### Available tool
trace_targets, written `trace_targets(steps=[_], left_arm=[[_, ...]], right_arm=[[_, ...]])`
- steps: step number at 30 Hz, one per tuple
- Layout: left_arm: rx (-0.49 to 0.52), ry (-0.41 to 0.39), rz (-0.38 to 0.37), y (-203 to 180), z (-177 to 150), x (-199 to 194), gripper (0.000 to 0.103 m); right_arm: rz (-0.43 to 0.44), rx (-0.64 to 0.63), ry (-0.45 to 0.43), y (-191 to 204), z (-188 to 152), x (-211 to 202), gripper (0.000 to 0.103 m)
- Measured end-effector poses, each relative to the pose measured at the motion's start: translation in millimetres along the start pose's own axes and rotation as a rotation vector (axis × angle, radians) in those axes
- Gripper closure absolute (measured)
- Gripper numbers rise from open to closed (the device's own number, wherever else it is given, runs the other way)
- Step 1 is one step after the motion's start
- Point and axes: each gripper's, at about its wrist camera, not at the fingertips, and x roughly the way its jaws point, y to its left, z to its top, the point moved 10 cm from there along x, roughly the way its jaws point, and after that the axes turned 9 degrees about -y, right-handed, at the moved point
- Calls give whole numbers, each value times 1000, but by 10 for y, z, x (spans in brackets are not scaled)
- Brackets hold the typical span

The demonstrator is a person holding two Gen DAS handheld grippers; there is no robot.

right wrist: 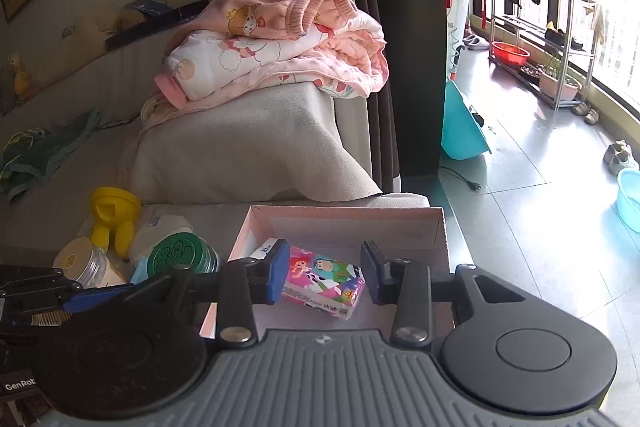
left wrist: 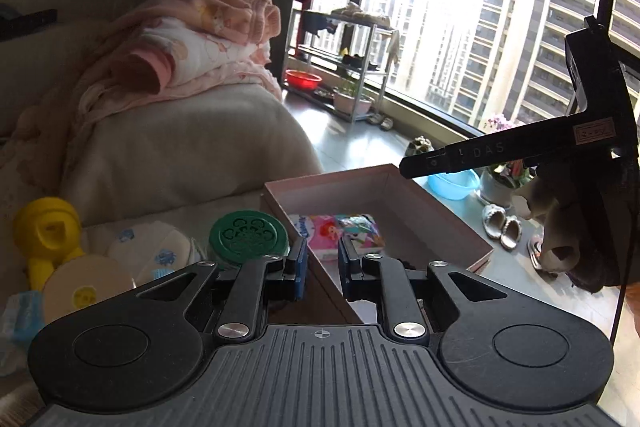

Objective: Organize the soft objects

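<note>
Pink box (right wrist: 436,227) | tissue pack (right wrist: 324,283) inside; right hand-held gripper (right wrist: 325,273) open above

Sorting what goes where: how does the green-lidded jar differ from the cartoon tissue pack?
The green-lidded jar is round with clear walls; the cartoon tissue pack is a flat rectangle in bright pink print. The jar stands outside the pink box, among the clutter to its left; the pack lies inside on the box floor. Neither is held: the right tongs hover open above the pack.
</note>
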Motion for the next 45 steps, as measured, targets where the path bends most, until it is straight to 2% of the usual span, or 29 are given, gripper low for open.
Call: trace_targets(steps=[4,9,12,15,20,24,29,32,34,35,37,38,39,42,45], left_arm=[[-55,-51,98,471,-27,-503,85],[-98,-131,276,1195,17,-1130,85],[-156,-147,366,1577,-48,-1384,85],[-219,-109,414,1852,-284,-1565,85],[-311,-20,386,1974,-771,-1586,85],[-410,2,341,2010,-1039,-1587,85],[-497,-27,301,2044,-1031,-1522,85],[-555,-49,269,2040,-982,-1518,85],[-560,-60,275,2046,-952,-1545,85],[-553,-63,287,2054,-934,-1569,85],[-534,-66,307,2067,-920,-1615,85],[-521,-66,319,2075,-917,-1638,85],[-504,-62,335,2080,-918,-1655,85],[-460,-44,381,2077,-943,-1669,85],[-436,-35,379,1979,-945,-1634,85]], right_arm=[[-11,-65,-29,208,-66,-104,57],[0,-163,-82,581,-190,-260,46],[35,-216,-95,866,-292,-296,44],[77,-265,-84,1175,-440,-270,44],[157,-345,-48,1653,-751,-202,44],[237,-386,-13,1980,-1065,-205,44],[436,-350,102,2666,-1531,-141,43],[511,-330,132,3104,-1677,-5,43],[521,-313,160,3322,-1746,150,43],[527,-292,179,3392,-1772,218,45],[551,-259,216,3465,-1822,287,65],[553,-262,225,3468,-1842,292,84],[554,-278,223,3452,-1853,271,91],[525,-347,185,3305,-1880,143,94],[491,-363,182,3013,-1917,-5,94]])
